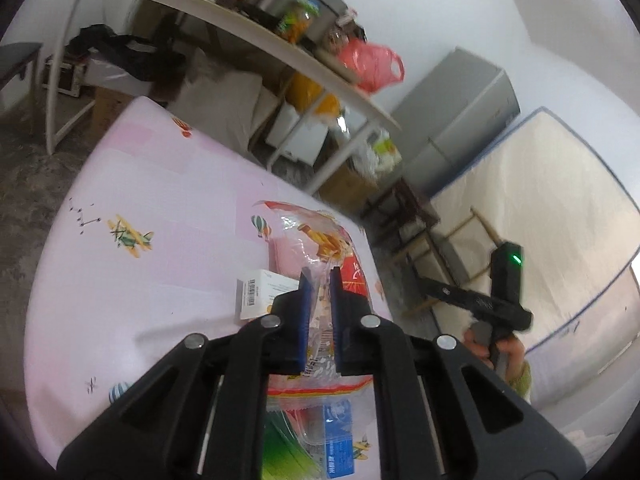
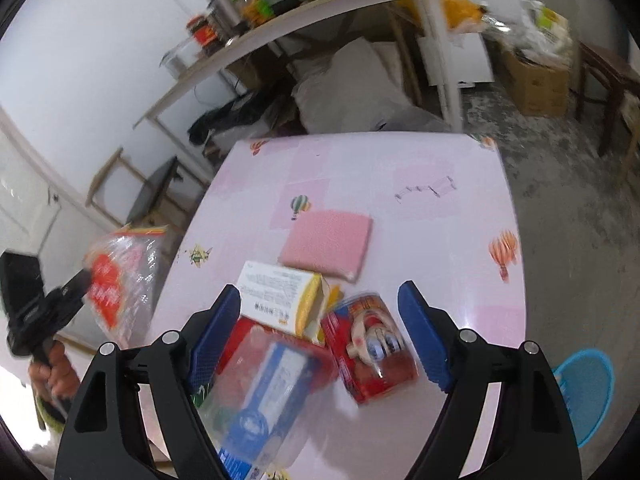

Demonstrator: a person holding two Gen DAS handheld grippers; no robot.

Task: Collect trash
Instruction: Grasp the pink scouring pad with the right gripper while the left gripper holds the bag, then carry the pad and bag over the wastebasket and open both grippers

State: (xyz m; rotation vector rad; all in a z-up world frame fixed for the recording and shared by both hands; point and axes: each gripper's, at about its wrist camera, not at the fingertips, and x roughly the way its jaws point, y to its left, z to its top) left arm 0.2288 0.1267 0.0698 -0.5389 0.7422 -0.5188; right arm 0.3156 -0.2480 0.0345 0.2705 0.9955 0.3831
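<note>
My left gripper (image 1: 320, 276) is shut on a clear plastic snack bag with red and orange print (image 1: 320, 240), held above the pink table (image 1: 160, 184); the bag also shows at the left of the right wrist view (image 2: 120, 276). My right gripper (image 2: 320, 308) is open over the trash on the table: a white and yellow box (image 2: 276, 296), a red can lying on its side (image 2: 368, 344) and a red and blue clear package (image 2: 264, 384). The white box also shows in the left wrist view (image 1: 260, 292). The right gripper's handle (image 1: 496, 296) is seen at the right of the left wrist view.
A pink sponge (image 2: 328, 244) lies beyond the box. A blue basket (image 2: 584, 392) stands on the floor right of the table. A cluttered shelf table (image 1: 280, 48), a mattress (image 1: 540, 208) and wooden chairs (image 1: 416, 220) surround the table.
</note>
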